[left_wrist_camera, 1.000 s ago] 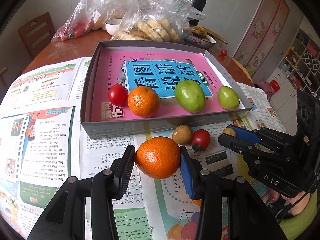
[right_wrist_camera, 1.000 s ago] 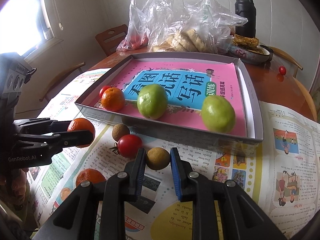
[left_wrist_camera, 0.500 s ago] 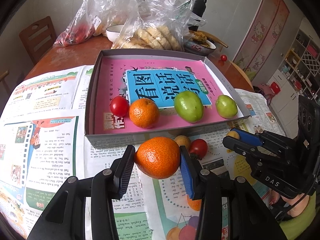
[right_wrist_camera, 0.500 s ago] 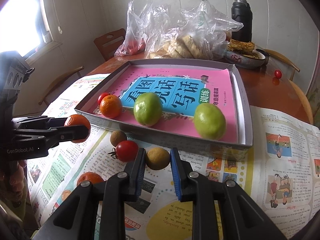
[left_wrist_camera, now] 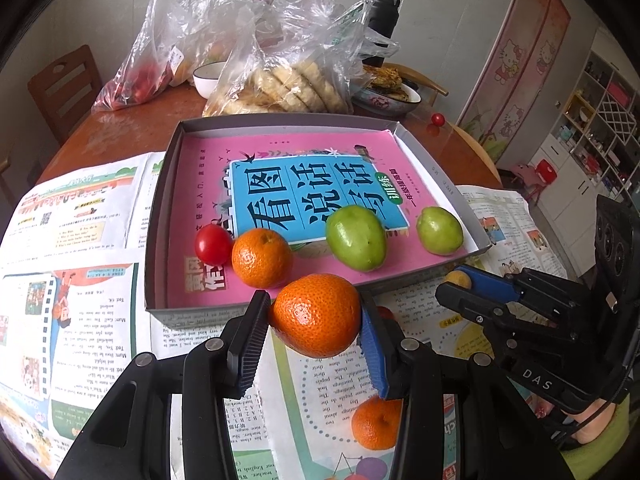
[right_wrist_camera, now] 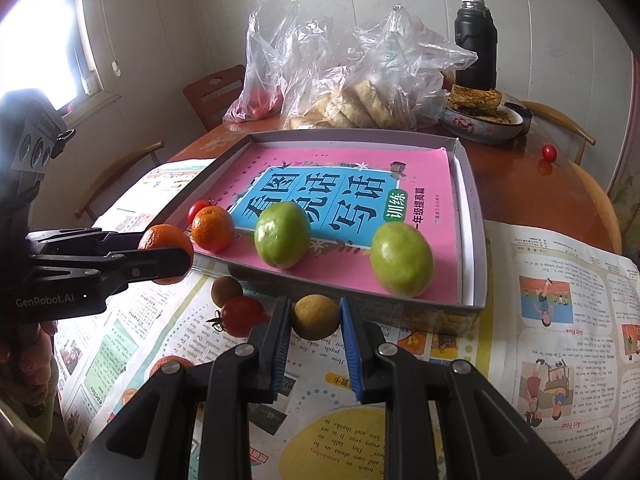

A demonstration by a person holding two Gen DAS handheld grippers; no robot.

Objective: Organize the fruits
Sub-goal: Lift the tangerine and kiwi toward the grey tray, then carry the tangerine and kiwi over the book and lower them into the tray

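Observation:
My left gripper (left_wrist_camera: 314, 320) is shut on an orange mandarin (left_wrist_camera: 316, 314) and holds it in the air at the near rim of the grey tray (left_wrist_camera: 192, 314). The tray holds a red tomato (left_wrist_camera: 213, 244), a mandarin (left_wrist_camera: 261, 257) and two green fruits (left_wrist_camera: 355, 238) in a row on a pink book. My right gripper (right_wrist_camera: 314, 322) is shut on a small brown longan (right_wrist_camera: 314, 316), lifted just off the newspaper in front of the tray (right_wrist_camera: 472, 280). The left gripper with its mandarin (right_wrist_camera: 166, 242) shows at the left of the right wrist view.
A second longan (right_wrist_camera: 226, 290) and a tomato (right_wrist_camera: 240, 316) lie on the newspaper by the tray. Another mandarin (left_wrist_camera: 376, 422) lies on the paper below my left gripper. Plastic bags of food (left_wrist_camera: 280, 80), a bowl, a dish and a black flask (right_wrist_camera: 476, 52) stand behind the tray.
Both grippers have risen with their fruit. The left one has carried its mandarin forward to the tray's near rim. The right one has lifted the longan off the paper.

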